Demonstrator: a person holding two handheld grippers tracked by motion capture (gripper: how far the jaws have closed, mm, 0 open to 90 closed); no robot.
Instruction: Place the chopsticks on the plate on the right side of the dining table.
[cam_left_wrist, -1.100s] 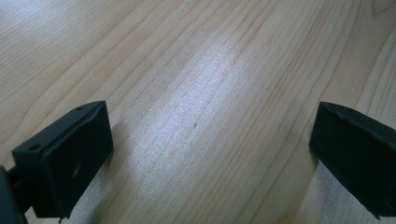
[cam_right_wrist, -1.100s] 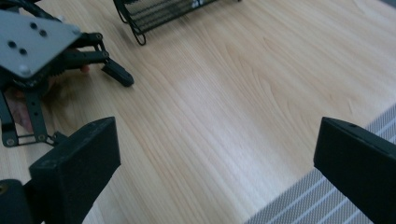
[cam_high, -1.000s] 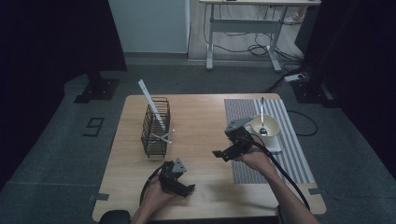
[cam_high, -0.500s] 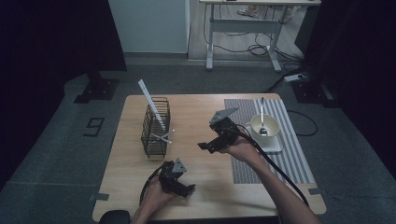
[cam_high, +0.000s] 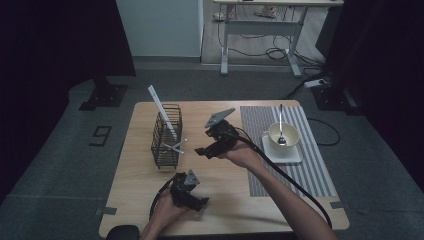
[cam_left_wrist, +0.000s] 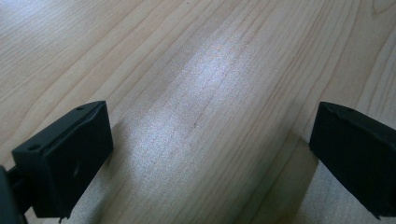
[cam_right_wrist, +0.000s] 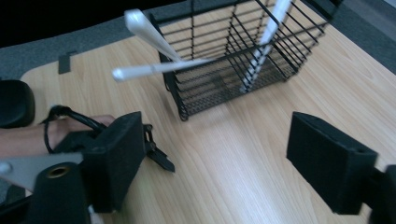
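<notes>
Black wire basket (cam_high: 167, 136) stands on the wooden table (cam_high: 140, 175), white utensils (cam_right_wrist: 159, 67) poking out. The right gripper (cam_high: 204, 151) hovers near it; its empty jaws, still apart, have just been closing. The left gripper (cam_high: 202, 202) rests spread wide.

Wooden table (cam_high: 135, 200), wire basket (cam_high: 166, 137), striped mat (cam_high: 310, 170)

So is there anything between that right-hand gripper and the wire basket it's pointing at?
Nothing visible. Bare wooden table lies between the right gripper, jaws open and empty, and the wire basket. Two white utensils poke out of the basket toward it.
</notes>
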